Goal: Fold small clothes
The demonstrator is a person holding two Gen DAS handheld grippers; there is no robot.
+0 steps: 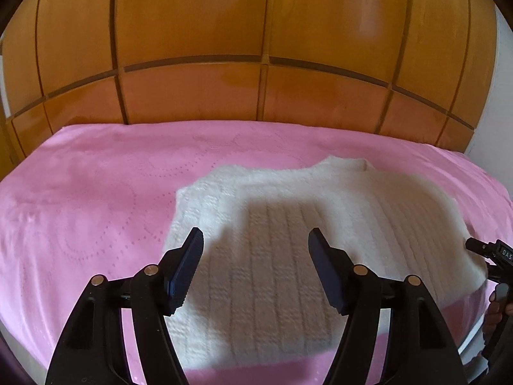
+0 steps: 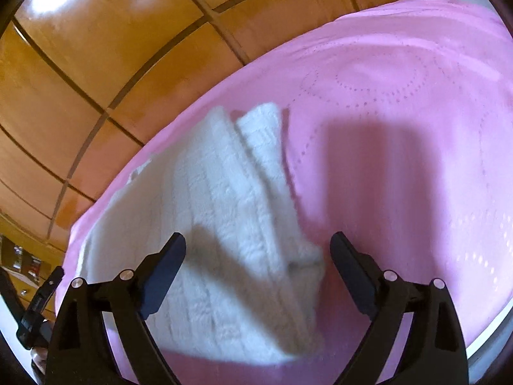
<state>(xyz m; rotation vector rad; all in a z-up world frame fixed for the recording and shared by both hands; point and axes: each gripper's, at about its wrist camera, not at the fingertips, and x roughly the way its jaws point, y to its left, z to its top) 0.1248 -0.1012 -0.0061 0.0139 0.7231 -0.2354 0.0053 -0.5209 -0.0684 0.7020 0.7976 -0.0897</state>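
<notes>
A white knitted sweater (image 1: 288,224) lies folded on the pink bedspread (image 1: 80,192). My left gripper (image 1: 256,240) is open and empty, hovering over the sweater's near part. In the right wrist view the sweater (image 2: 224,208) shows as a folded stack with a sleeve or edge layered on top. My right gripper (image 2: 258,247) is open and empty above the sweater's right near corner. The right gripper also shows at the right edge of the left wrist view (image 1: 493,256).
A wooden panelled headboard or wardrobe (image 1: 256,48) stands behind the bed. The pink bedspread (image 2: 400,128) stretches to the right of the sweater. The bed's near edge (image 1: 474,337) runs at the lower right. The left gripper's handle (image 2: 38,304) shows at lower left.
</notes>
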